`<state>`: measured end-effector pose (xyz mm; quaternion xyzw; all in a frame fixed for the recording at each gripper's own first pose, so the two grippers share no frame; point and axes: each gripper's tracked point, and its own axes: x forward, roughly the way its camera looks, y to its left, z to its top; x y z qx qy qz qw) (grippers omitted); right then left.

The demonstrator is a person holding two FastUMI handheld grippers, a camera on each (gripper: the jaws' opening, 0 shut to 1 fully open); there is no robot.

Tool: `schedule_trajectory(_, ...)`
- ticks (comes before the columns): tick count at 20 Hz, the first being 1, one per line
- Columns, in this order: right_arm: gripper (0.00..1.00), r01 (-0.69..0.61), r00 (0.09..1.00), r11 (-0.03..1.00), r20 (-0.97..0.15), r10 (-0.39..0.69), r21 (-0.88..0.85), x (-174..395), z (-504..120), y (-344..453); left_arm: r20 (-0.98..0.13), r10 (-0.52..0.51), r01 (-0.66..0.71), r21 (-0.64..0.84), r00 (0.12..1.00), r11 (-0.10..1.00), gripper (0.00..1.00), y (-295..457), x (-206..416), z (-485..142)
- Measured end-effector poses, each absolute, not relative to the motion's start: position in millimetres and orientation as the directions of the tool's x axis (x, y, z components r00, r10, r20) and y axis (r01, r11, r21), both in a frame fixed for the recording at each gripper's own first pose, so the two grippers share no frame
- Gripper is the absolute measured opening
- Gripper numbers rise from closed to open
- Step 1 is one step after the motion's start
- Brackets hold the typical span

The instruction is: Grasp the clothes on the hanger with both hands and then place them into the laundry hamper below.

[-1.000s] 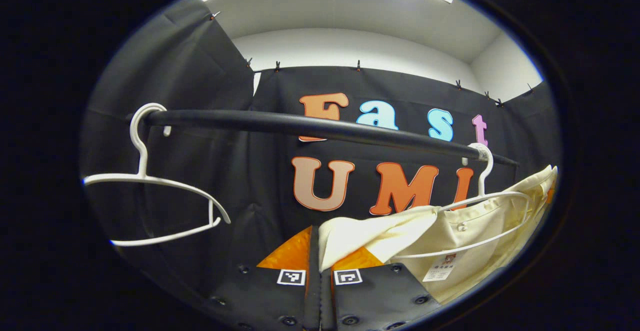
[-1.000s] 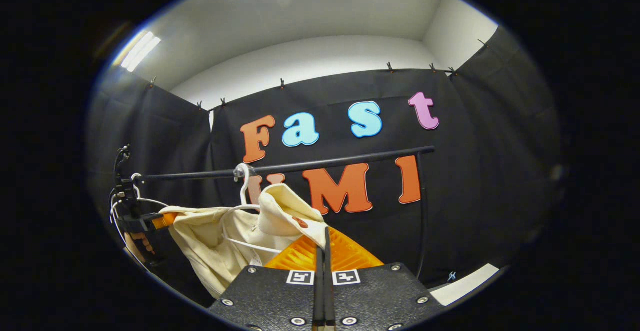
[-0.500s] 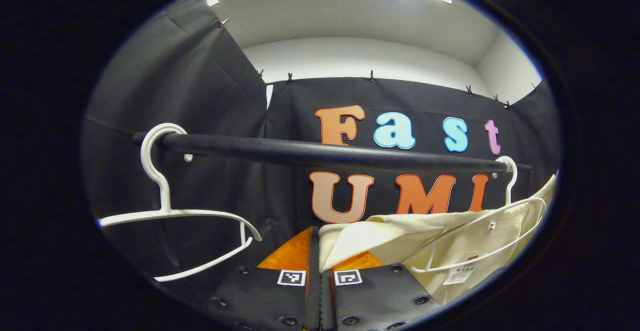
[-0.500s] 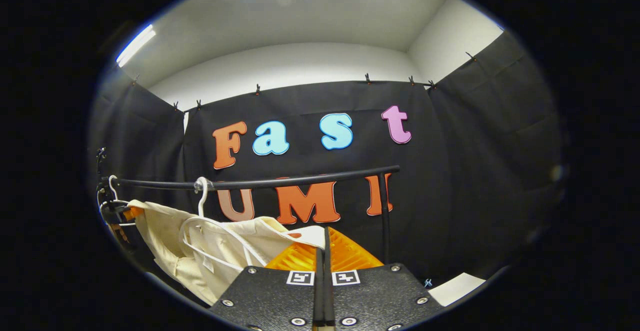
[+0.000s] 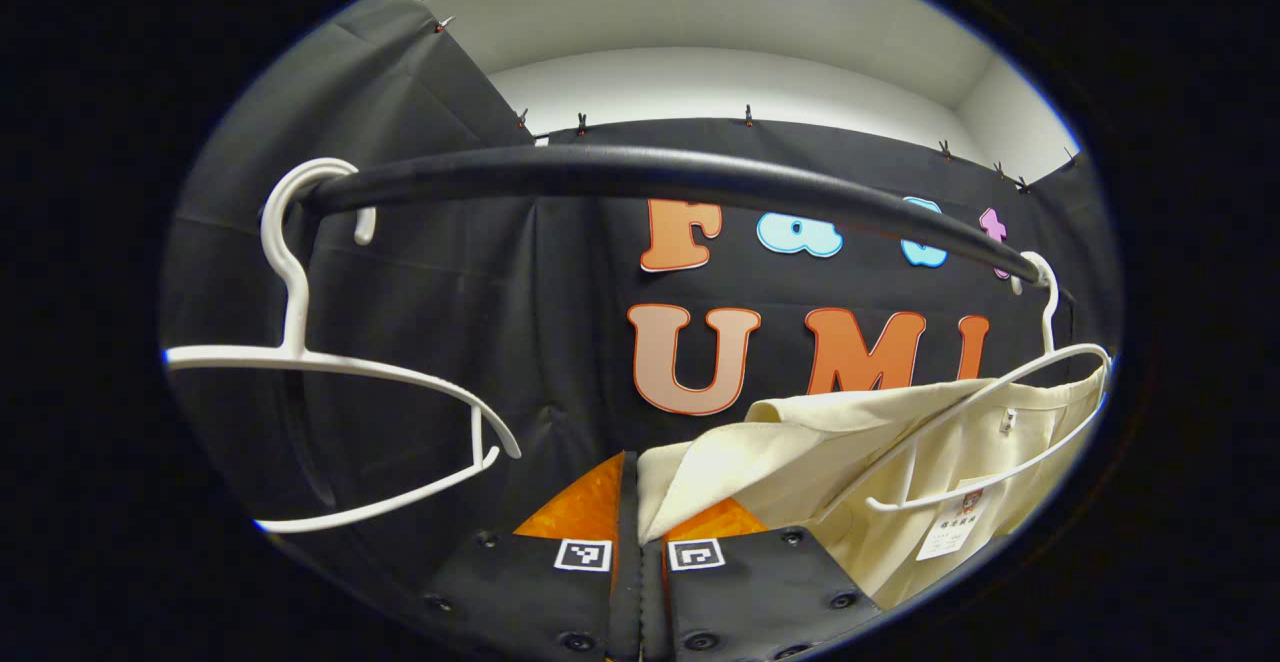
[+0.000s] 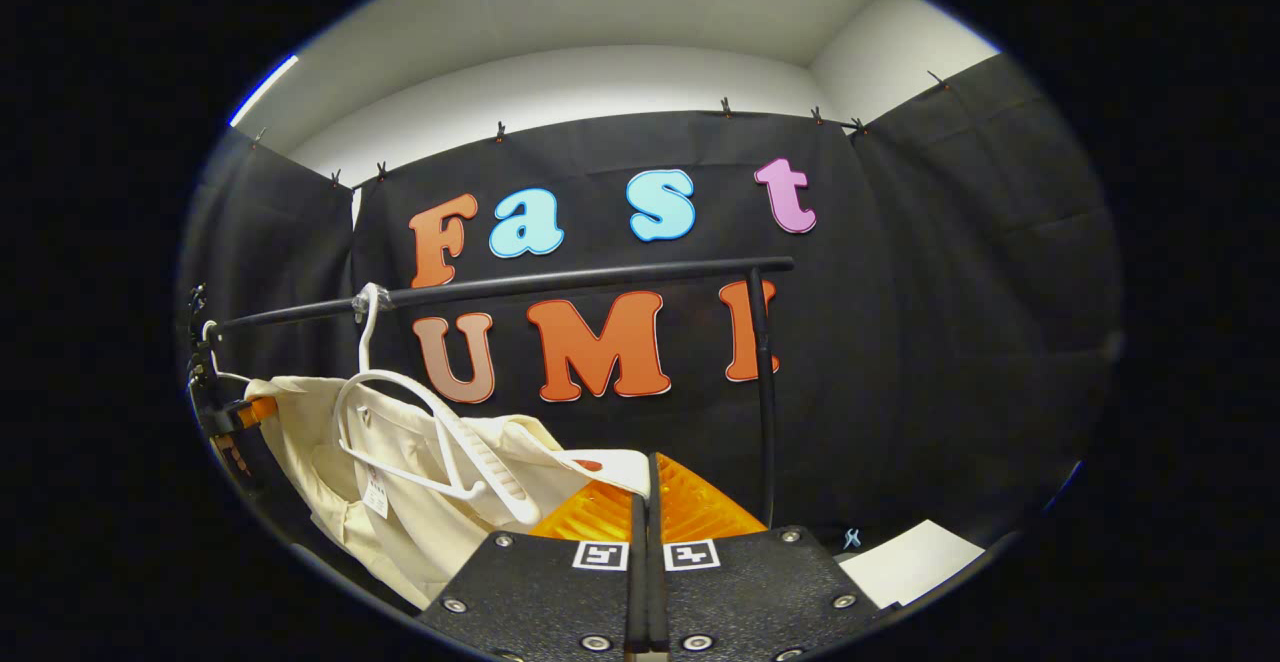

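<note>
A cream shirt [image 5: 820, 452] hangs stretched between both grippers, below the black rail [image 5: 650, 167]. My left gripper [image 5: 637, 487] is shut on one edge of the cloth, which bunches up just past its fingertips. My right gripper [image 6: 647, 482] is shut on the other end of the shirt [image 6: 330, 442]. The white hanger [image 6: 440, 422] still hooks on the rail [image 6: 560, 282] and lies tilted across the open neck of the shirt. In the left gripper view that hanger [image 5: 1047, 302] is at the far right. The left gripper [image 6: 235, 417] shows far left in the right gripper view.
An empty white hanger [image 5: 290, 302] hangs on the rail at the left. The rail's black upright post [image 6: 765, 392] stands just right of my right gripper. A pale patch of floor [image 6: 910, 562] shows at the lower right.
The rail has risen in both views as the grippers came down with the shirt. The shirt has slid lower on the hanger, which now tilts. Both grippers kept their hold.
</note>
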<state>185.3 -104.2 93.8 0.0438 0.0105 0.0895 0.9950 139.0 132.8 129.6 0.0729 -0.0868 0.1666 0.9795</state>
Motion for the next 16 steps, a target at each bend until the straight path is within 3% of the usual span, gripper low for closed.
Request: schedule_trajectory(16,0.0,-0.169,0.977,0.977,-0.107,0.183,0.127,168,29,-105,0.005,0.356,-0.355,0.089,0.934,0.931,0.07,158,131,46)
